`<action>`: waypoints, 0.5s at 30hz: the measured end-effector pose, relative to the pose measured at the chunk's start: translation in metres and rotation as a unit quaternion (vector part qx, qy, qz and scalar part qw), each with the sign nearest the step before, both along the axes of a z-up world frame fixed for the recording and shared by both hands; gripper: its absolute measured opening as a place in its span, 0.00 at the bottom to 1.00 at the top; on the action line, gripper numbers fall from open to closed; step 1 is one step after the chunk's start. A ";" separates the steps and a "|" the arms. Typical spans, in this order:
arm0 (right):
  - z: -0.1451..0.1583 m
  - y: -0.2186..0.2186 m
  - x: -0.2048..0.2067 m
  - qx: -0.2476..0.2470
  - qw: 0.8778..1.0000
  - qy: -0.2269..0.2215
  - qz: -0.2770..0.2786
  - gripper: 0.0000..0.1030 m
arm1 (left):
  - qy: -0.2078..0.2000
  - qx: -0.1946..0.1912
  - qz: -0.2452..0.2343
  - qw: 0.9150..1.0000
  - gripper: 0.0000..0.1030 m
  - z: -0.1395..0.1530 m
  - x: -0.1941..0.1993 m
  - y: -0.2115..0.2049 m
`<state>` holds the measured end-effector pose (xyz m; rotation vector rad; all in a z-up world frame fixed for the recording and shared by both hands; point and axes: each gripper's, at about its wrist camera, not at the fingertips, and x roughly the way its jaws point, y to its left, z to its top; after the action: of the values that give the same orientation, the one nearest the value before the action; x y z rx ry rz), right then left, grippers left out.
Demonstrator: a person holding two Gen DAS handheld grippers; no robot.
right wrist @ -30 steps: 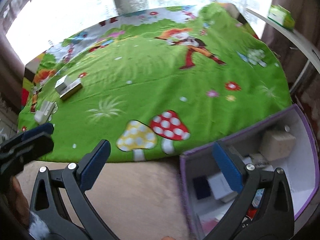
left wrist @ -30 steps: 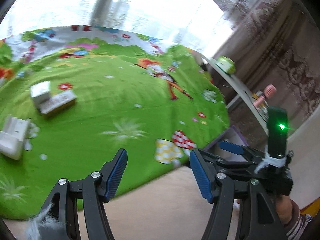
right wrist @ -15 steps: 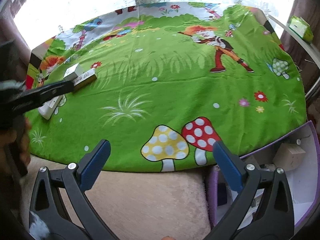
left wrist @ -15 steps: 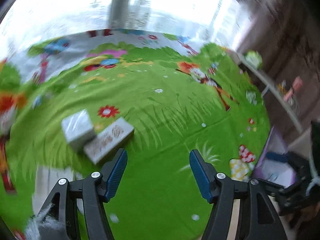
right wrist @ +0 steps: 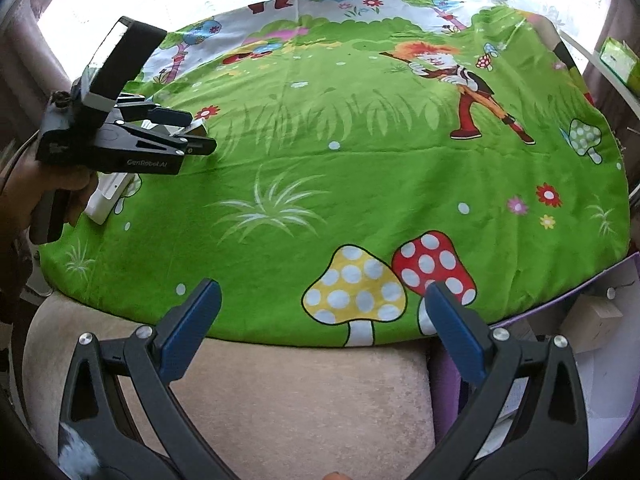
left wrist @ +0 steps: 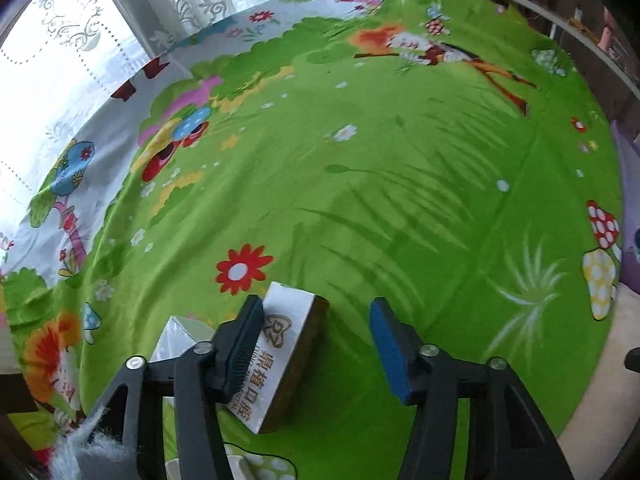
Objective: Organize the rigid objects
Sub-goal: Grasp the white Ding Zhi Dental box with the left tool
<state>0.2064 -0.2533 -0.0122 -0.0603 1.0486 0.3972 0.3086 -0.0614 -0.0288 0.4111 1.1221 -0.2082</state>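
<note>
Left gripper (left wrist: 316, 307) spread wide, straddling the white lettered box (left wrist: 280, 354) on the green cloth (left wrist: 400, 200). Left pad touches it, right pad stands clear. Right gripper (right wrist: 322, 290) hangs wide open over the cloth's near edge, holding nothing.

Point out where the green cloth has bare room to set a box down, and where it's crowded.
Bare: the wide middle of the cloth, from the white grass tuft across to the cartoon figure, and the near edge around the two mushrooms. Crowded: the left end, where the printed box, a pale box, a white item and the left tongs bunch together.
</note>
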 end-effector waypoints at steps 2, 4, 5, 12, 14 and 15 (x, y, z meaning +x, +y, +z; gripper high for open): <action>0.004 -0.003 -0.001 0.004 1.000 -0.008 -0.008 0.99 | -0.005 0.005 0.001 1.000 0.23 0.005 -0.001 -0.002; 0.008 -0.006 -0.002 0.009 1.000 -0.014 -0.014 0.99 | -0.002 -0.005 -0.009 1.000 0.20 0.007 -0.005 -0.006; 0.008 -0.007 -0.002 0.011 1.000 -0.014 -0.017 0.99 | -0.009 0.012 -0.011 1.000 0.20 0.006 -0.005 -0.008; 0.010 -0.015 -0.003 0.023 0.999 -0.011 -0.028 0.99 | -0.022 0.073 -0.027 0.997 0.60 -0.001 -0.006 -0.009; 0.009 -0.017 -0.003 0.027 0.999 -0.009 -0.032 0.99 | 0.004 0.042 -0.024 0.999 0.60 -0.002 -0.002 0.000; 0.009 -0.018 -0.003 0.028 0.999 -0.008 -0.032 0.99 | 0.011 0.034 -0.018 0.999 0.60 -0.002 0.000 0.004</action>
<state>0.2035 -0.2709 -0.0035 0.0203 1.0207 0.3667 0.3084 -0.0576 -0.0303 0.4910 1.1456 -0.2065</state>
